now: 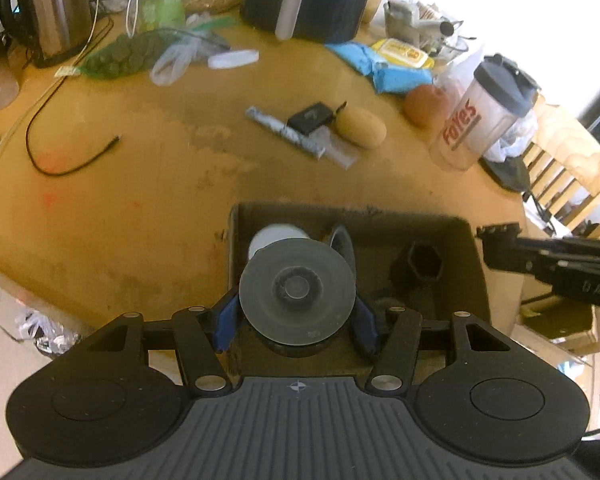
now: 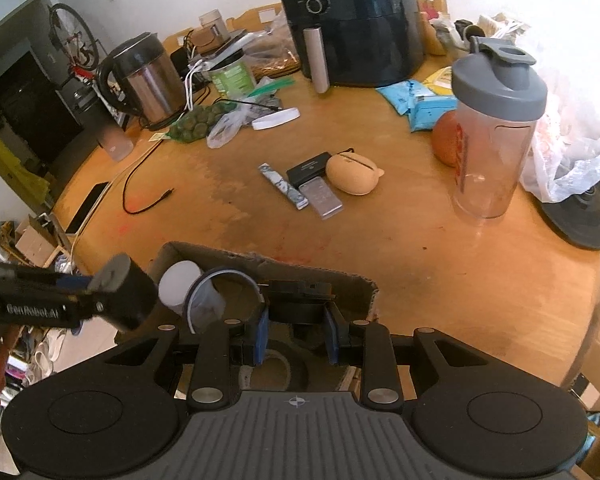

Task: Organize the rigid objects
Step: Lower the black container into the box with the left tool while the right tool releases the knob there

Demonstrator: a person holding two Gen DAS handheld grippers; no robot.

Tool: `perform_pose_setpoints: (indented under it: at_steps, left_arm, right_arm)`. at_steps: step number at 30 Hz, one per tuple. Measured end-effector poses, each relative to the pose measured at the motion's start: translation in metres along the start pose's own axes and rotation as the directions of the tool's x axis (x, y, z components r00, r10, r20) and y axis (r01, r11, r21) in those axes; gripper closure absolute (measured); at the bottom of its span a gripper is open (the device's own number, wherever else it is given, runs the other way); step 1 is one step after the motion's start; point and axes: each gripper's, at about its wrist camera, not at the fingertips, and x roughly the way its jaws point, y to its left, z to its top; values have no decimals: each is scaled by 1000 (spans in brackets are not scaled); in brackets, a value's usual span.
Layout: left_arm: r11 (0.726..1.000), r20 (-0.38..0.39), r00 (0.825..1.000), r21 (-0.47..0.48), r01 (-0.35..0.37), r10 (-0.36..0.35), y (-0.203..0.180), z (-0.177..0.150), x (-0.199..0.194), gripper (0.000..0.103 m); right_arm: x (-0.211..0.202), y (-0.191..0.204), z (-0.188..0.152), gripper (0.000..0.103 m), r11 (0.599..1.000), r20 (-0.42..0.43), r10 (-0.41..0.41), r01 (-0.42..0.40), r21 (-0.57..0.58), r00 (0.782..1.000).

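Left wrist view: The step in hand is judged to be placing an item into the cardboard box (image 1: 472, 264). The left gripper (image 1: 298, 316) is seen grasping a dark cylinder (image 1: 298, 292), its blue pads pressed on either side. A frosted grey disc with a raised hub forms the cylinder's facing end. The cylinder is held above the box's near left part. Inside the box a white cup (image 1: 272, 236) is seen at the far left and a black hexagonal piece (image 1: 418, 266) toward the right. The right gripper (image 1: 496, 246) is seen at the box's right rim.

Right wrist view: The right gripper (image 2: 296, 338) is clenched on a dark flat piece (image 2: 300, 300) over the box (image 2: 356, 288); what the piece is cannot be told. The left gripper (image 2: 96, 288) is shown at the box's left side with the cylinder (image 2: 132, 296). The next move is judged to call for lowering the cylinder into a free spot beside the cup before the pads are released. A remote (image 2: 322, 200) and a tan case (image 2: 352, 176) lie well beyond the box.
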Motion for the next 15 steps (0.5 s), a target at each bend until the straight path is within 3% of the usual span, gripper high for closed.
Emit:
perform_pose_setpoints:
  at_steps: [15]
  left_arm:
    - [997, -11, 1000, 78, -25, 26, -11, -8, 20, 46]
  right_arm:
    - [0, 7, -4, 72, 1000, -4, -3, 3, -16, 1000]
